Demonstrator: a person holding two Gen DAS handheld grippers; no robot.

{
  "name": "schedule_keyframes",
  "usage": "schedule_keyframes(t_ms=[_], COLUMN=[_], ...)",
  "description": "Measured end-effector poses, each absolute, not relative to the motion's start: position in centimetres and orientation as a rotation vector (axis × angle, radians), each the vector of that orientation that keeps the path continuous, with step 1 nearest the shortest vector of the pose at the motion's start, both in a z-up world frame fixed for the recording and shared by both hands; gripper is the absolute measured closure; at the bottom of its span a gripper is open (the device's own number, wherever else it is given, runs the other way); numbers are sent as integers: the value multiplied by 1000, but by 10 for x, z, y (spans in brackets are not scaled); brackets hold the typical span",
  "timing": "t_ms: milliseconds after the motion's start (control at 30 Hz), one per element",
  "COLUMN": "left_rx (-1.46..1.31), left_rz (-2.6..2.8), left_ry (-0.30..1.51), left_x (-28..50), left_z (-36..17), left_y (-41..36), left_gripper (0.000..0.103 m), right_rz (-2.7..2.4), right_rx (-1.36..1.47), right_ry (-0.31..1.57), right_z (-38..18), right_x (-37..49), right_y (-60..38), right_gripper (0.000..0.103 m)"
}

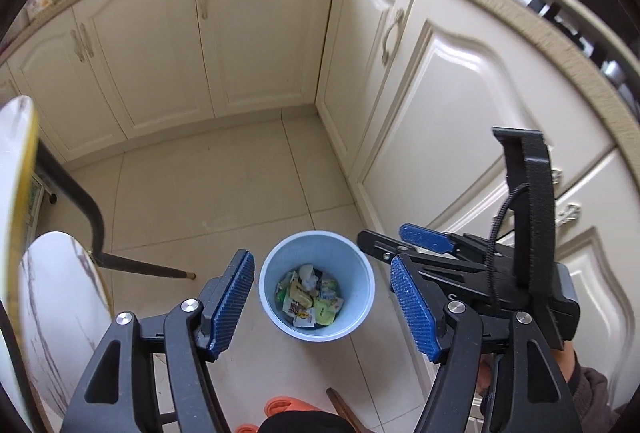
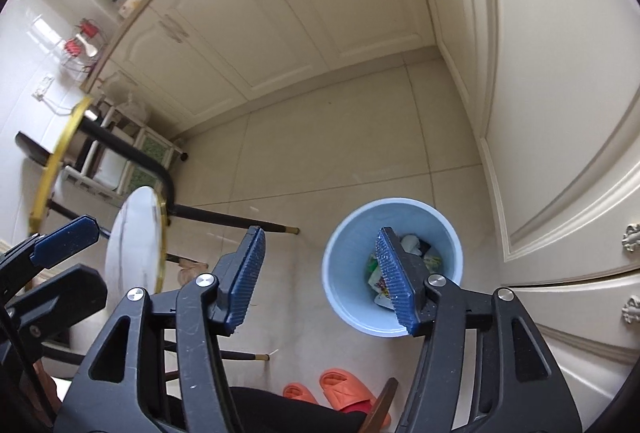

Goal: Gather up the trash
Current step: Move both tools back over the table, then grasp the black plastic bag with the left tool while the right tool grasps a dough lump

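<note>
A light blue trash bin (image 1: 317, 285) stands on the tiled floor by the cabinets, with several crumpled wrappers (image 1: 308, 299) in its bottom. My left gripper (image 1: 324, 303) is open and empty, held high above the bin, which shows between its blue pads. My right gripper (image 2: 320, 279) is open and empty too; the bin (image 2: 392, 265) lies under its right finger. In the left wrist view the right gripper (image 1: 416, 253) is close on the right. In the right wrist view the left gripper (image 2: 60, 257) is at the far left.
Cream cabinets (image 1: 460, 105) stand behind and to the right of the bin. A round marble side table with a gold rim (image 2: 136, 237) and black legs (image 2: 232, 219) stands to the left. Orange slippers (image 2: 340, 389) lie on the floor near me.
</note>
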State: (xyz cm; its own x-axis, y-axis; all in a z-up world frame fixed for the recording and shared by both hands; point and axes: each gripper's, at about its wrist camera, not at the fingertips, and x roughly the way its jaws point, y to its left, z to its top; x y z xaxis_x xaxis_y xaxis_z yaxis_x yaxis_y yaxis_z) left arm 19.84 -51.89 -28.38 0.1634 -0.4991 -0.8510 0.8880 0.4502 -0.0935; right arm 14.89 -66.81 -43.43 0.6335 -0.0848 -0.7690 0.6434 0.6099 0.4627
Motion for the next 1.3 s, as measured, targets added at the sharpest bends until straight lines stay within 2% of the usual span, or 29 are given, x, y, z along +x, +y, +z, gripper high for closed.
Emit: schedule_keyframes(t_ms=[233,333,433,500,667,767,833,1000,1300], left_rx=[408,371,356,353,322,302,271,220,155], left_rz=[-1054,-1044,-1018,-959,-750,-599,-505,-286,-251], left_ry=[830,757,684,628,585,594,622,701,827], left_x=[176,170,172,173,217,253,281,355,477], left_z=[-226,-200,-177,-162,-149,-151,-157,-179,-214], left_y=[-460,-424,-381,-346,-267,-215,-183,-130,-117], left_gripper=[32,29,25,18,18,14,13,13,13], right_rz=[-418,-379,-326,-279,-175,-110,-91,-26,95], right_rx=[722,662,593,524,345,267,222,103,5], right_ry=[707,680,664,671,685,706,723,807,955], right_z=[-370,-338,-306,-285,-238,-218,-210,-212,-256], right_x=[158,169,187,205,258,295,323,403,536], right_y=[-626,-603,-581,-563,-519,-495,-482,-447,-421], right_gripper=[41,35,30,29,28,25,20,20,22])
